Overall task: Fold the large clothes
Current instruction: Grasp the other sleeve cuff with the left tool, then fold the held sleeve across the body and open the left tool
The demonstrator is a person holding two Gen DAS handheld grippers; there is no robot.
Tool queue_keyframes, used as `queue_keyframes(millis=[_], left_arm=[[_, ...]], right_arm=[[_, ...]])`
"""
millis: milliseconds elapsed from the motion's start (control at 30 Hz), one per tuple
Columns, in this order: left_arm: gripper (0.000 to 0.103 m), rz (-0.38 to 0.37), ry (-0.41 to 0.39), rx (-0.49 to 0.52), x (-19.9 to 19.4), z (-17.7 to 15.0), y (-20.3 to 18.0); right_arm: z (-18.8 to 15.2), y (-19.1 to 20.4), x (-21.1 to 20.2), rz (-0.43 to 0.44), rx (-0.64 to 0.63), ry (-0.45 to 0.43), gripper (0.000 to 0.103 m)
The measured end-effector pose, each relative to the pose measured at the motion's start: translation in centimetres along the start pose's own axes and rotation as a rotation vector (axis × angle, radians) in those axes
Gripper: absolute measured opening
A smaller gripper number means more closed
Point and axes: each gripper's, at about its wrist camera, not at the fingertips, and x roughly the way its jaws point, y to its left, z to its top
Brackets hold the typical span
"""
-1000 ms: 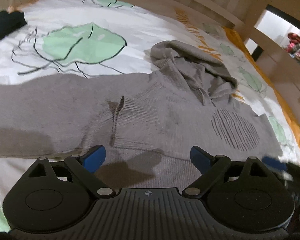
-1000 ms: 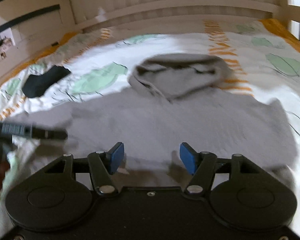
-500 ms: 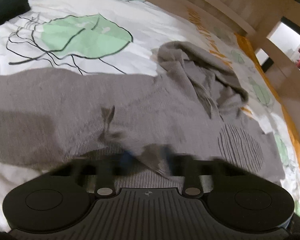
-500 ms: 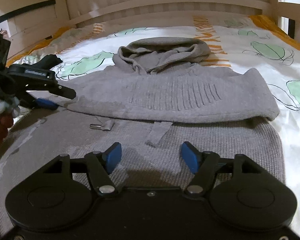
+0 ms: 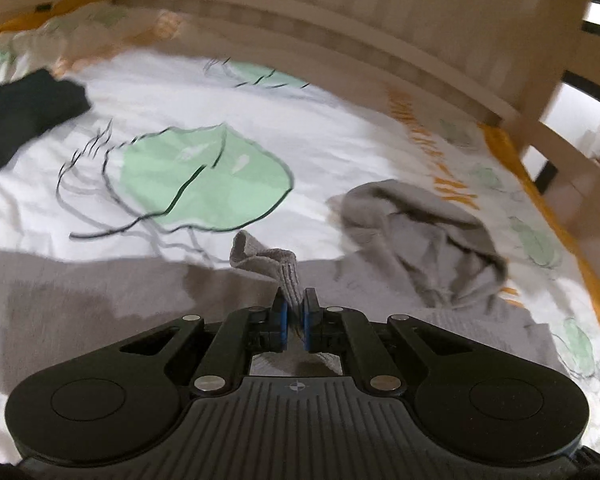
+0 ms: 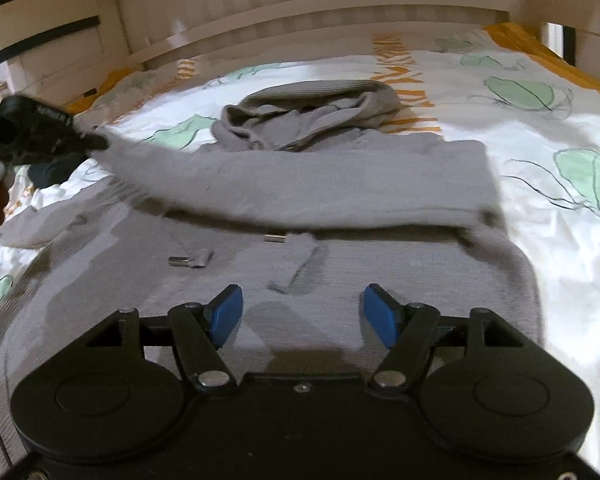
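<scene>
Ribbed grey knit cuff (image 5: 278, 266) sits pinched in my left gripper (image 5: 295, 322); my right gripper (image 6: 302, 316) gapes empty. Thick knit could slip if I tug hard.

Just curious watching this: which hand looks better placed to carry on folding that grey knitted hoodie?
Left: the left gripper already pinches the grey knitted hoodie sleeve cuff; the right gripper hovers open.
</scene>
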Motion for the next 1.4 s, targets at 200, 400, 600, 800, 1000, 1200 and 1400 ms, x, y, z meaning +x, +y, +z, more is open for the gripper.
queue_keyframes(millis=[200,400,600,800,1000,1200,1400], left_arm=[[0.007,0.013,0.022,0.027,0.9,-0.5,0.1],[0.007,0.019,0.032,0.036,1.4,-0.8,0.6],[0.008,0.024,0.071,0.040,2.0,-1.7,1.2],[0.015,0.013,0.113,0.049,1.5,-2.6,2.3],[0.040,0.051,0.131,0.028,0.5,-4.0,4.6],[0.046,0.048,0.123,0.056,-1.0,-5.5,6.3],[0.051,0.046,0.123,0.088,-3.4,-5.7,6.6]], right_arm=[[1.8,-1.2,1.0,-0.035,0.010,-0.026,0.071],[3.3,-4.3,1.5,-0.235,0.054,-0.070,0.068],[1.9,-6.7,0.4,-0.245,0.118,-0.033,0.061],[3.4,-3.9,-2.0,-0.267,0.050,-0.123,0.068],[4.9,-4.2,1.3,-0.226,0.065,-0.064,0.071],[3.2,-3.8,3.3,-0.266,-0.026,-0.013,0.074],[3.5,-3.2,2.6,-0.270,-0.030,-0.016,0.077]])
